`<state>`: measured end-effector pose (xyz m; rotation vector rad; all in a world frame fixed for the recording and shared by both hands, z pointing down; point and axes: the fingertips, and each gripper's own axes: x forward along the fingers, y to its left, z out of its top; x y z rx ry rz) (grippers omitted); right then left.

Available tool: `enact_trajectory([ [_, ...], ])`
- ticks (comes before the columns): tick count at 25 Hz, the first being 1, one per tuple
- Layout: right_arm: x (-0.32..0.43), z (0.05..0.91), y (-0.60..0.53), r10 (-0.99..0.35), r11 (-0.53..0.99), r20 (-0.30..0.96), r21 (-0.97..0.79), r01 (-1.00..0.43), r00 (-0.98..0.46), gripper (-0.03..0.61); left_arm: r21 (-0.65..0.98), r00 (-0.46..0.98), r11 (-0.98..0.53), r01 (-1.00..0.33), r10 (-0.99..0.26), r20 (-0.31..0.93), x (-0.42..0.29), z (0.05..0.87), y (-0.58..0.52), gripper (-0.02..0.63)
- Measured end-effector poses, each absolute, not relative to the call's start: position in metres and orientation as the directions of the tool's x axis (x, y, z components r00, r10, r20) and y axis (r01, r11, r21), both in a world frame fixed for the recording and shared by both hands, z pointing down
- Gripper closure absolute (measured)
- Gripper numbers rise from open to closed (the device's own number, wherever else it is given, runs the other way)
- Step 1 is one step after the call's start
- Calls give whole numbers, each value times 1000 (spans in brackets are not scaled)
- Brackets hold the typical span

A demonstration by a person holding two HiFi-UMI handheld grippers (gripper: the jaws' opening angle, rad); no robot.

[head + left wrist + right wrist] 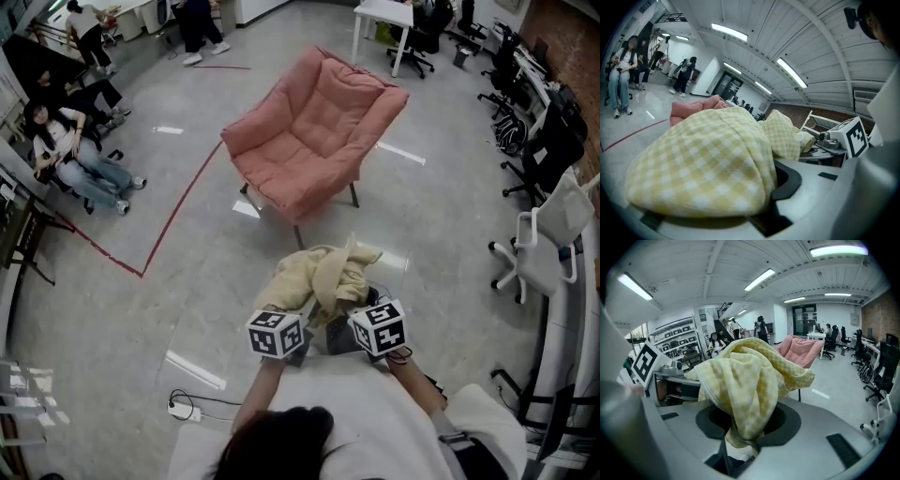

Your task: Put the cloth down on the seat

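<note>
A pale yellow checked cloth (323, 274) hangs bunched in the air in front of me, short of the pink cushioned chair (314, 127). My left gripper (298, 342) holds the cloth's left side, and its view is filled by the cloth (703, 161), with the pink chair (696, 107) showing behind. My right gripper (361, 328) is shut on the cloth's right side; a twisted fold of cloth (745, 394) runs down between its jaws. The pink chair (804, 348) stands beyond it.
People (70, 155) sit at the far left and others stand at the back. Red tape (178, 202) crosses the grey floor. Black office chairs (553, 141) and a white chair (548, 244) line the right side. A power strip (183, 410) lies on the floor at my left.
</note>
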<state>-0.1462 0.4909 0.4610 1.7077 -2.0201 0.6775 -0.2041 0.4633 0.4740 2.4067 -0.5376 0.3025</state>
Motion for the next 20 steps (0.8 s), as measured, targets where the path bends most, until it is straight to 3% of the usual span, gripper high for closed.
enact_trajectory([
  [20,-77,491,372,-748,215,597,-194,-957,-290,422,507,815,-643,-574,-385,434,-139,498,351,500],
])
